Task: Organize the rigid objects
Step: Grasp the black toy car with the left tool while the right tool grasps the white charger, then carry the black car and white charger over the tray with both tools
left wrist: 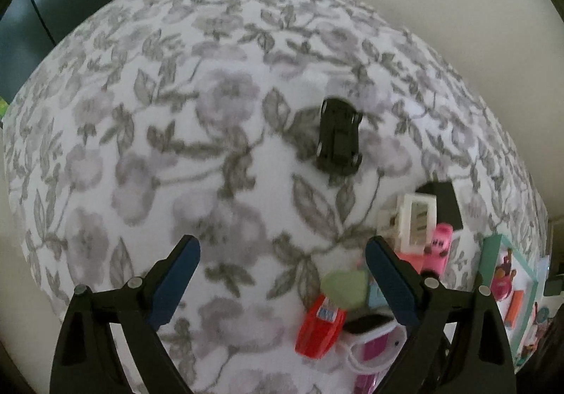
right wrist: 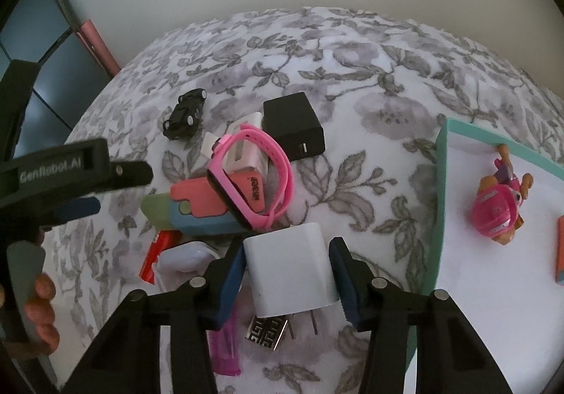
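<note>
Left wrist view: left gripper (left wrist: 282, 274) spread wide over bare floral cloth, holding nothing, black toy car (left wrist: 339, 137) lying apart beyond it. Right wrist view: right gripper (right wrist: 287, 279) pinching the white charger (right wrist: 289, 265) at the pile's near edge (prongs toward us). Teal tray (right wrist: 440, 203) holds only a pink toy (right wrist: 498, 208) and something orange; most clutter awaits.

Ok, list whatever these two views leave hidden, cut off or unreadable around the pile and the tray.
- White charger, right wrist view: whether the right gripper presses it; its fingers cover both sides.
- Purple item, right wrist view: mostly behind a finger.
- Red item, left wrist view: label blurred.
- Teal tray, both views: cut off by the frame edge.
- Black toy car, left wrist view: details blurred.
</note>
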Available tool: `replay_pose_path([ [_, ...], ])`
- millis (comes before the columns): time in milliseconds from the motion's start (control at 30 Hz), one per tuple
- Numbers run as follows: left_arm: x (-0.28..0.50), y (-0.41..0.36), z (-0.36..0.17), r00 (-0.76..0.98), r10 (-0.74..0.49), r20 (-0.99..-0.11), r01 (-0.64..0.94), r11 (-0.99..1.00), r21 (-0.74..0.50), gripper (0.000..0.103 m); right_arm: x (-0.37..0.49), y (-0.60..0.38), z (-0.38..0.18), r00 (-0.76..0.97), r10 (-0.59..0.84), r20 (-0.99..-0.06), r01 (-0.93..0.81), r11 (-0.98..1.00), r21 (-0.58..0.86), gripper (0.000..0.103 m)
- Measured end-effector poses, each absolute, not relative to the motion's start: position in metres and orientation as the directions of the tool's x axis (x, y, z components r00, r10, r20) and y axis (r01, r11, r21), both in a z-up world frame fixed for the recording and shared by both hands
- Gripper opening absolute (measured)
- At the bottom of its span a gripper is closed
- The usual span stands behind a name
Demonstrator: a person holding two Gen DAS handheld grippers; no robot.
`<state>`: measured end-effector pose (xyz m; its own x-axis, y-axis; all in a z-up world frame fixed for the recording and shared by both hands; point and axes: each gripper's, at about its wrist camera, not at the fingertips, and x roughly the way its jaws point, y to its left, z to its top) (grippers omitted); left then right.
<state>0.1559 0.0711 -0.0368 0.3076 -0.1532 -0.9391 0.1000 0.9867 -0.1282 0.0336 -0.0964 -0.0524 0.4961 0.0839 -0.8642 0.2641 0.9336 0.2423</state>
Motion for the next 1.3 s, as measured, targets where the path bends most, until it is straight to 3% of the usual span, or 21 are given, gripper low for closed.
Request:
replay_pose_path([
  [133,0.169,0.065,-0.035,0.332,-0.146,-0.932,0.099,0.988,-0.119,0.086,0.034,-0.108,-0.050,0.504,0.095,-0.859,0.290,0.917,0.272,0.048],
  [300,0.187,0.049,-0.033,0.370,-0.132,-0.920,0.123,0.988,-0.093,0.084,0.039,-0.121,-0.039,0.534,0.093,-0.840,0.293,0.912,0.287,0.048],
  [600,0.214,0.027,-0.041,0.403,-0.116,-0.908,0.147,0.987,-0.061,0.070,0.054,-0.135,-0.044,0.533,0.114,-0.839,0.276,0.914,0.299,0.047],
  [700,0.219,0.022,-0.051,0.392,-0.106,-0.914,0.159,0.986,-0.046,0.055,0.056,-0.139,-0.048,0.532,0.124,-0.838,0.271,0.913,0.307,0.047],
  [767,0.222,0.022,-0.057,0.381,-0.117,-0.917,0.162,0.985,-0.058,0.053,0.059,-0.141,-0.051,0.529,0.131,-0.839,0.272,0.910,0.314,0.047],
  [933,0.224,0.016,-0.066,0.372,-0.111,-0.922,0.190,0.981,-0.041,0.031,0.065,-0.143,-0.057,0.525,0.143,-0.839,0.271,0.906,0.325,0.047],
  [1300,0.222,0.016,-0.061,0.358,-0.087,-0.930,0.191,0.981,-0.018,0.031,0.065,-0.146,-0.060,0.527,0.158,-0.835,0.279,0.896,0.346,0.047],
])
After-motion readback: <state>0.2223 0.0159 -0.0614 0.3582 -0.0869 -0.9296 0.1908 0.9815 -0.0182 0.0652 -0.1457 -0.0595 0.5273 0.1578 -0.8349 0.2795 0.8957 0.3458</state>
